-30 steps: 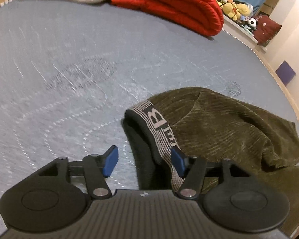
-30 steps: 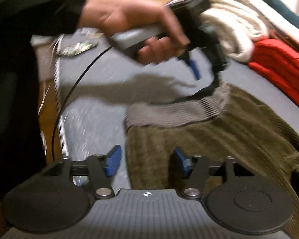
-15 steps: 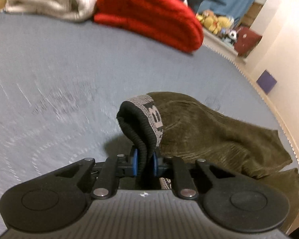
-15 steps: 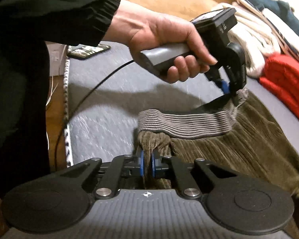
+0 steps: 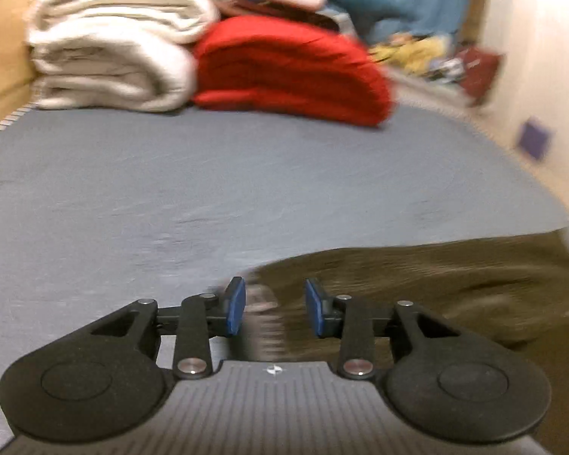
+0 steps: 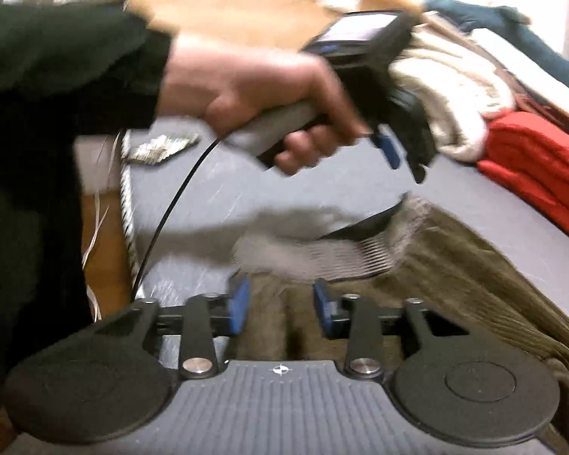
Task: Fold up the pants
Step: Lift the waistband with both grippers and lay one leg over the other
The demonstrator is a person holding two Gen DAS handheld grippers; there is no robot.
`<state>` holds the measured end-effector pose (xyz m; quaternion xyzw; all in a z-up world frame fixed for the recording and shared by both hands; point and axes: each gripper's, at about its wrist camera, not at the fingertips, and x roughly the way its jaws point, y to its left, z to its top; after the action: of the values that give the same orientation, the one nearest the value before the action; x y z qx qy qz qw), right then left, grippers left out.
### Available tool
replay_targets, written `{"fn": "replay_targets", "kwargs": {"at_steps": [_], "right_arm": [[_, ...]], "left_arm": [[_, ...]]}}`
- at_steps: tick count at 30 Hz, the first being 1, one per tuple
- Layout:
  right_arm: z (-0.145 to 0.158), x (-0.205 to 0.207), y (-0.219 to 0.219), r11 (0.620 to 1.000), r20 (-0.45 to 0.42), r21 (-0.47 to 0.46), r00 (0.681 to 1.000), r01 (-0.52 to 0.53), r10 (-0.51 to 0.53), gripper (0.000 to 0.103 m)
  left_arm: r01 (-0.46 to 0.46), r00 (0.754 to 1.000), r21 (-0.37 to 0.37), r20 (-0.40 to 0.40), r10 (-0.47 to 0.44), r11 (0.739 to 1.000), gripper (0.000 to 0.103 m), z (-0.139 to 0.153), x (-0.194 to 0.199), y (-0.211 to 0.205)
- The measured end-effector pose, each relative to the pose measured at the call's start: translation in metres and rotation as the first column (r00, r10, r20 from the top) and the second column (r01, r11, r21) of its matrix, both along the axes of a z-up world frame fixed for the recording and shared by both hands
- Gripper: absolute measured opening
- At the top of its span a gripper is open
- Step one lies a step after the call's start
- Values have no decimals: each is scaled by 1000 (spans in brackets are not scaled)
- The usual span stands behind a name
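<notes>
Olive corduroy pants [image 5: 455, 276] with a grey striped waistband [image 6: 322, 254] lie on the grey mattress [image 5: 208, 189]. My left gripper [image 5: 275, 311] is open, its blue pads on either side of the blurred waistband corner [image 5: 263, 303]. In the right wrist view the left gripper [image 6: 390, 148] is held in a hand above the far waistband corner. My right gripper [image 6: 280, 307] is open over the near waistband corner, with pants fabric [image 6: 455, 284] between and beyond its pads. Both views are motion-blurred.
A folded white blanket [image 5: 110, 49] and a folded red blanket [image 5: 292, 68] lie at the far end of the mattress. The mattress edge [image 6: 127, 204] and wooden floor are at the left in the right wrist view. A wall [image 5: 531, 57] is at the right.
Both grippers were shut on the waistband corners half a second ago; now both have opened and let go. The left gripper has lifted and the pants lie flatter.
</notes>
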<state>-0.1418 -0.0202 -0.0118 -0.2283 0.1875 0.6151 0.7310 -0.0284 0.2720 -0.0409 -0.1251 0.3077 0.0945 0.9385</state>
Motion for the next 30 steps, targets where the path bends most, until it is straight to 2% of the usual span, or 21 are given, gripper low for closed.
{"fn": "replay_targets", "kwargs": {"at_steps": [2,3,4,6,8,9,10,11,14,17,19,20,21,23,24,26,27,28,30], "right_arm": [[5,10,-12,999,-37,12,998,51,-51,44],[5,16,-17,997,-64,5,995,80,-79,44],[2,22,-21,994,-98,-15,990,105,-106,44],[-5,35,-33,986,-164,-51,972,161,-167,44],[-11,44,-45,975,-202,-81,954,208,-220,44],[-13,47,-51,969,-205,-94,948,228,-243,44],[-15,49,-56,964,-197,-108,945,244,-262,44],[-18,50,-58,959,-186,-127,943,254,-275,44],[-40,53,-59,936,-189,-271,941,225,-281,46],[-38,50,-65,937,-192,-242,935,251,-299,47],[-34,48,-67,945,-203,-214,935,249,-292,47],[-34,47,-66,945,-197,-215,937,246,-289,47],[-36,45,-67,944,-185,-224,940,244,-287,47],[-42,41,-66,942,-161,-238,946,238,-280,47],[-41,39,-66,943,-149,-230,949,240,-278,48],[-34,39,-66,944,-143,-212,947,254,-287,48],[-28,41,-69,946,-147,-185,944,267,-296,48],[-21,44,-72,947,-151,-157,940,282,-305,48],[-9,52,-77,942,-157,-102,930,320,-333,48]], "left_arm": [[144,989,-43,-19,-145,989,44,-2,-1,-16],[213,975,-40,-54,-215,976,49,-7,-1,-25],[272,956,-5,-112,-271,962,49,-15,-2,-37],[343,918,60,-232,-322,937,49,-33,-5,-52],[389,875,57,-335,-350,919,46,-56,-15,-53],[396,863,86,-375,-339,914,35,-66,-25,-50],[415,859,145,-387,-335,898,33,-70,-32,-52],[422,860,164,-385,-336,891,33,-68,-37,-54],[384,873,190,-393,-289,903,33,-58,-43,-62],[378,884,181,-362,-296,908,37,-34,-42,-77],[423,880,125,-292,-374,898,44,-22,-47,-88],[455,865,100,-284,-413,885,47,-23,-51,-91],[481,844,90,-315,-433,872,49,-32,-50,-96],[517,780,113,-471,-413,848,52,-66,-50,-102],[524,788,132,-449,-420,842,53,-68,-56,-103],[484,811,120,-435,-392,867,55,-57,-60,-98],[445,834,135,-424,-354,885,62,-50,-61,-96],[402,861,166,-403,-310,901,75,-41,-62,-95],[330,900,196,-360,-245,923,90,-31,-61,-90]]}}
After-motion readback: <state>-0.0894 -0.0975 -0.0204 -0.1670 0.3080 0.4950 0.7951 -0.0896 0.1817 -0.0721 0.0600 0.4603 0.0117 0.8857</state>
